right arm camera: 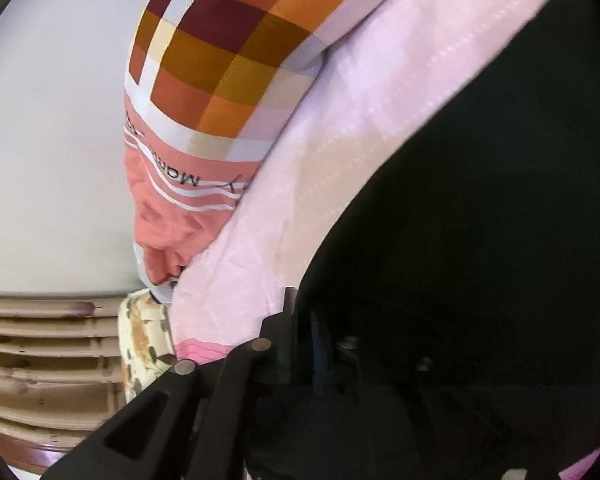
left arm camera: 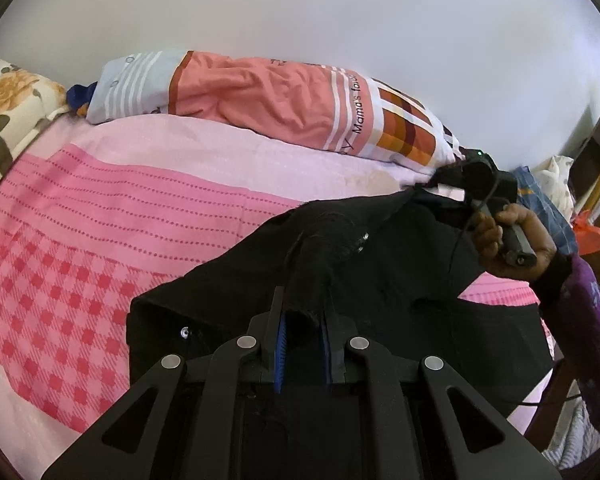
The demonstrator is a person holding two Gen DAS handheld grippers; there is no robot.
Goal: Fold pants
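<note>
Pinching a bunched fold of the black pants (left arm camera: 380, 272), the left hand-held gripper (left arm camera: 303, 316) has its blue-padded fingers (left arm camera: 281, 332) drawn narrow with cloth between them. Pants lie spread on the bed, over the pink checked bedsheet (left arm camera: 80, 248), running from the near edge out toward the far right. A metal snap button (left arm camera: 184, 332) shows on the cloth left of the left hand-held gripper.

Right hand-held gripper (left arm camera: 440, 184) seen at the far right in the left wrist view, gripped by the person's right hand (left arm camera: 508, 240); it sits at the far end of the pants and lifts that edge off the sheet. In the right wrist view the right hand-held gripper (right arm camera: 304, 320) is mostly buried under dark cloth (right arm camera: 480, 200); jaw spacing cannot be told, though fabric covers the fingers.

Long bolster pillow (left arm camera: 260, 100) in orange, white stripes and check lies along the far edge of the bed against the pale wall (left arm camera: 300, 12). Floral pillow (left arm camera: 8, 108) at far left.
</note>
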